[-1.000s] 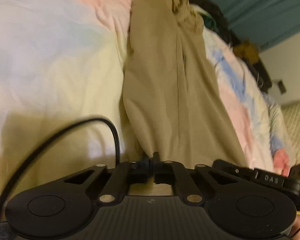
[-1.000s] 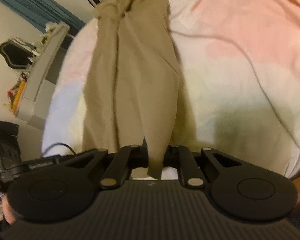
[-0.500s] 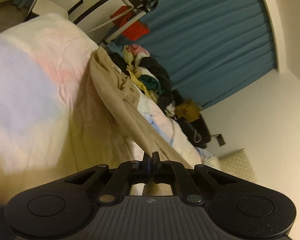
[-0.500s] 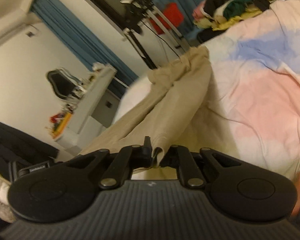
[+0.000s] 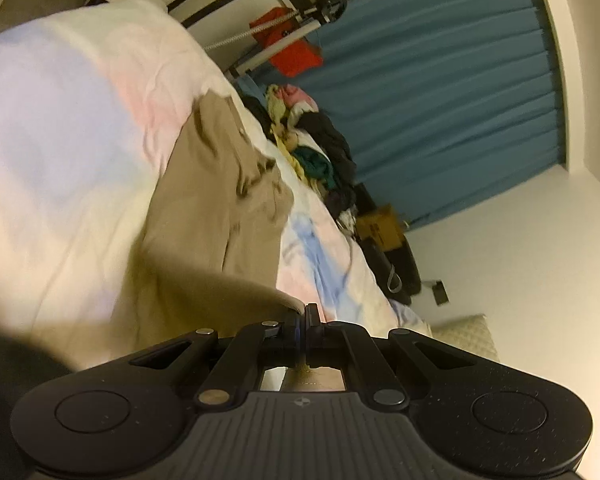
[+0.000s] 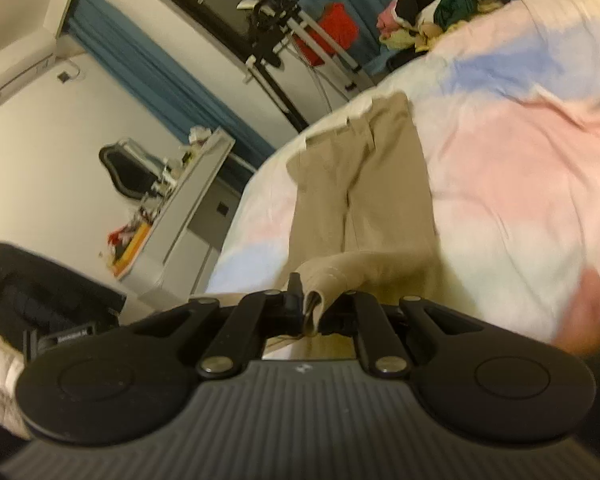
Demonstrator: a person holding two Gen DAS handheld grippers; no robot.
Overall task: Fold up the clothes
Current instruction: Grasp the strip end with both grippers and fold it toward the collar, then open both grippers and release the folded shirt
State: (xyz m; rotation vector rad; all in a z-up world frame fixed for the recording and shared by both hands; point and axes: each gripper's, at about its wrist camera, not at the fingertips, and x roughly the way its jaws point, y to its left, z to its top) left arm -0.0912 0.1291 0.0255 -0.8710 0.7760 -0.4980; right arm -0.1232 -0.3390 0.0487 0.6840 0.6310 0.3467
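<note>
Tan trousers [image 5: 224,200] lie lengthwise on a pastel bedspread [image 5: 52,152], waistband end far from me. My left gripper [image 5: 304,316] is shut on the near hem, and the cloth curls back over the trousers. In the right wrist view the trousers [image 6: 364,184] lie the same way. My right gripper [image 6: 312,304] is shut on the other near hem corner, with a fold of cloth hanging between its fingers. Both hems are lifted above the bed and doubled over the lower legs.
A pile of mixed clothes [image 5: 312,148] lies at the bed's far end by a blue curtain [image 5: 440,100]. A grey desk [image 6: 180,200] with clutter and an exercise machine [image 6: 284,40] stand beyond the bed [image 6: 520,160]. A black bag [image 6: 28,280] sits at left.
Both grippers lifted the hems off the bed and carried them forward over the trousers. The cloth, stretched in the air half a second ago, now lies mostly flat with the near end folding over.
</note>
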